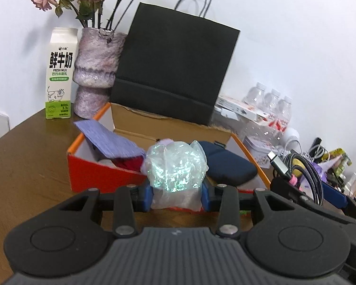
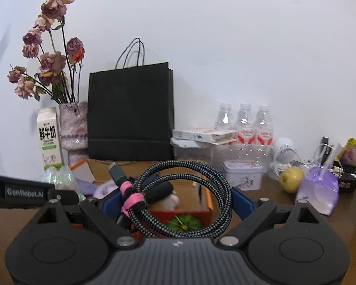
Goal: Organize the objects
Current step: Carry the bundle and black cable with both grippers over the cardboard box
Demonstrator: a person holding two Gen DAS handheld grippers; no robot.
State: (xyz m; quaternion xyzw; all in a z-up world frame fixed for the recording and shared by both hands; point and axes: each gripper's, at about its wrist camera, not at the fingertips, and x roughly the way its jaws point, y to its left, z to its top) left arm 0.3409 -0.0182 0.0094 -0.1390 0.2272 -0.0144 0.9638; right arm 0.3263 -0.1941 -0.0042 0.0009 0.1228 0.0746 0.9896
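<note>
Iridescent crinkled plastic, a small bag [image 1: 175, 166], sits pinched between the blue pads of the left gripper [image 1: 176, 196], held in front of the orange box [image 1: 102, 173]. Beside the box's right edge, the right gripper [image 2: 175, 201] stands wide, its jaws spanning a coiled braided cable [image 2: 178, 190] tied with a pink band. A black paper bag [image 1: 175, 64] stands behind the box, with a milk carton [image 1: 59, 73] off to the box's left.

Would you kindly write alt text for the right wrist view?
The right gripper holds a coiled braided cable tied with a pink band, its jaws wide around the coil, above a wooden table. Behind stand a black paper bag, dried flowers in a vase, a milk carton and three water bottles.
</note>
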